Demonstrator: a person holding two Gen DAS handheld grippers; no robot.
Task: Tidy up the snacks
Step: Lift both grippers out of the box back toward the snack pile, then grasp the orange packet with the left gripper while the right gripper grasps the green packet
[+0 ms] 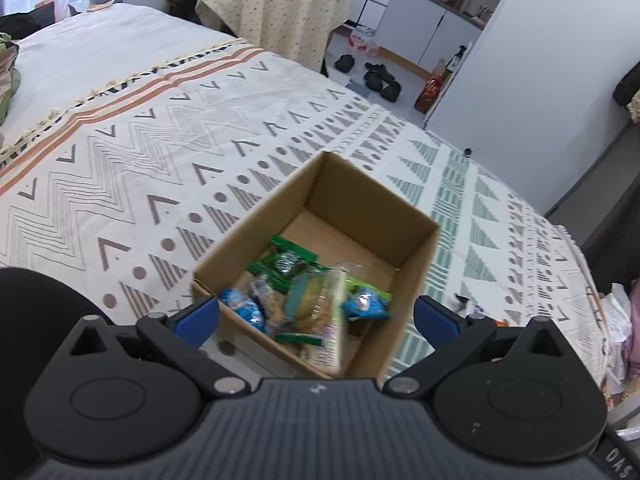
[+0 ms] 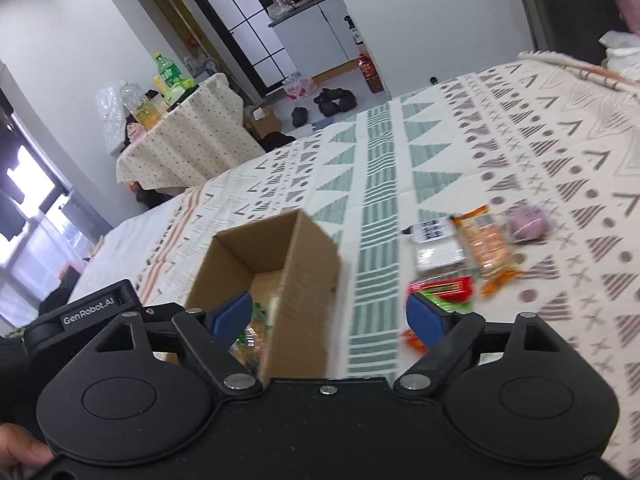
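An open cardboard box [image 1: 400,240] stands on the patterned bedspread [image 1: 160,152]. Inside lie several snack packs: green ones [image 1: 286,260], blue ones [image 1: 362,302] and a blurred yellow-orange pack [image 1: 316,308] near the front wall. My left gripper [image 1: 316,316] is open and empty, just above the box's near side. In the right wrist view the box [image 2: 304,256] is at centre left. My right gripper [image 2: 328,316] is open and empty over the box's right wall. Loose snacks lie to the right: an orange pack [image 2: 486,248], a black-and-white pack [image 2: 436,244], a red-green pack [image 2: 442,290] and a purple one [image 2: 528,224].
The bedspread [image 2: 520,140] covers a wide bed. Beyond its far edge are a cloth-covered table [image 2: 192,136] with bottles [image 2: 168,76], shoes on the floor [image 1: 378,78] and white cabinets [image 1: 428,36]. A small orange item [image 2: 412,338] lies by my right finger.
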